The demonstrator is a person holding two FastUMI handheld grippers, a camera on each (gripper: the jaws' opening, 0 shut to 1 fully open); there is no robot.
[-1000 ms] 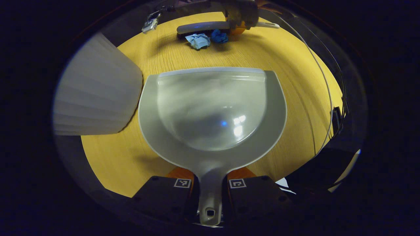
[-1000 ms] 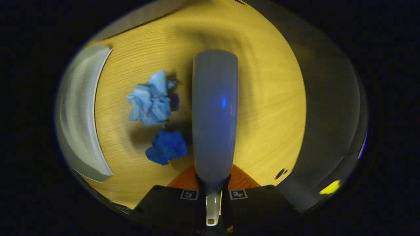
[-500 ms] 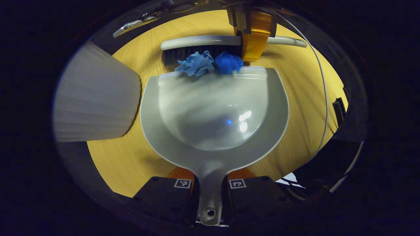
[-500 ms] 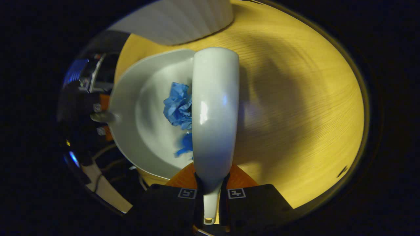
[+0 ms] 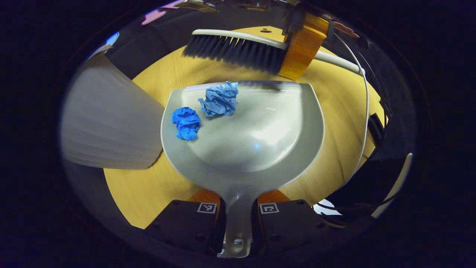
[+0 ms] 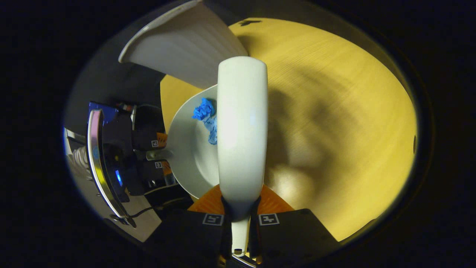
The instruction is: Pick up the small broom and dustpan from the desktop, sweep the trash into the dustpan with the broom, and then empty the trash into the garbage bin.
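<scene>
Yellow wood-grain desk (image 5: 334, 123) spreads beneath us, a ribbed white garbage bin (image 5: 108, 126) just beside the dustpan (image 5: 260, 149). Our left gripper (image 5: 238, 223) has its jaws clamped on the dustpan's handle; two crumpled blue paper balls (image 5: 219, 102) lie inside the pan near its front lip. Our right gripper (image 6: 240, 227) has its jaws clamped on the broom (image 6: 241, 123) handle. In the left gripper view the broom's dark bristles hang clear above the pan's front edge.

Left gripper view looks close along a grey plastic dustpan (image 5: 245, 134); right gripper view looks down over it (image 6: 189, 149).
</scene>
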